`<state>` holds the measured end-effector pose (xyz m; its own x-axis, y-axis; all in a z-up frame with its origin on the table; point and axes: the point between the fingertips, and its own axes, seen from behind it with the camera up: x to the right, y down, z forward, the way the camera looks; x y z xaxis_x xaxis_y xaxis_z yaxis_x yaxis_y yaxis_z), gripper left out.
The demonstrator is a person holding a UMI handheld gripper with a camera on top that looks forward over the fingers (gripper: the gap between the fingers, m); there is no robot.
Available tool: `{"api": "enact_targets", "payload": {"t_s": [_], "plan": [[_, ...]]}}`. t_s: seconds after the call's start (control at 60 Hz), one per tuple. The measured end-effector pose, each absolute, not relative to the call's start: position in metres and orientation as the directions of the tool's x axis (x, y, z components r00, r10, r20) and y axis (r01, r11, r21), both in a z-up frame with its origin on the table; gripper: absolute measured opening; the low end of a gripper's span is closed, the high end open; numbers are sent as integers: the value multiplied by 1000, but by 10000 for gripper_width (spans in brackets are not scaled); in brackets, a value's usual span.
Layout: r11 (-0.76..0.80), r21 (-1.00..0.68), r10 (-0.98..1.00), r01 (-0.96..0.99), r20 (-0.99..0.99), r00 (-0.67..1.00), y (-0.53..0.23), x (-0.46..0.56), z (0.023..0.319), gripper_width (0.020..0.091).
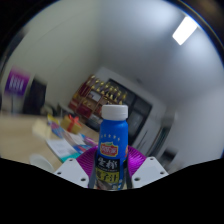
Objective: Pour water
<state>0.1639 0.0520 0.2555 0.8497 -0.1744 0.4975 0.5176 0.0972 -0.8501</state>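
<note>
A blue bottle (113,140) with a white cap and a yellow and white label stands upright between my gripper's (111,168) two fingers. The purple pads (88,160) press against its lower body from both sides, so the gripper is shut on it. The bottle seems lifted above the table, with the room tilted behind it. Its base is hidden below the fingers.
A wooden table (25,130) lies to the left with small coloured items (62,128) on it. Behind the bottle stands a glass-fronted cabinet (110,92) with stocked shelves. A ceiling light (185,28) shines above.
</note>
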Motion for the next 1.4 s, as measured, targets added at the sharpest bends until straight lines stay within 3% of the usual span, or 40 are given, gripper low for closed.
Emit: {"api": "enact_targets", "payload": {"t_s": [0.1, 0.117, 0.2, 0.233, 0.467, 0.65, 0.783, 0.9, 1.117, 1.4], "plan": [[68, -996, -28, 49, 47, 999, 66, 160, 214, 429], [81, -997, -27, -8, -10, 1000, 56, 158, 191, 429], [19, -999, -6, -39, -39, 999, 70, 171, 176, 427], [10, -1000, -19, -25, -25, 1000, 73, 161, 146, 427], [-106, -994, -26, 33, 36, 999, 86, 175, 93, 449], [-82, -997, -40, 16, 19, 999, 82, 187, 95, 428], [-126, -992, -37, 20, 25, 999, 74, 186, 93, 605], [-160, -987, -26, 17, 22, 999, 50, 182, 91, 857], [-162, -984, -18, 76, 80, 997, -47, 184, 99, 833], [-176, -984, -5, -8, -8, 1000, -197, 175, 100, 837]]}}
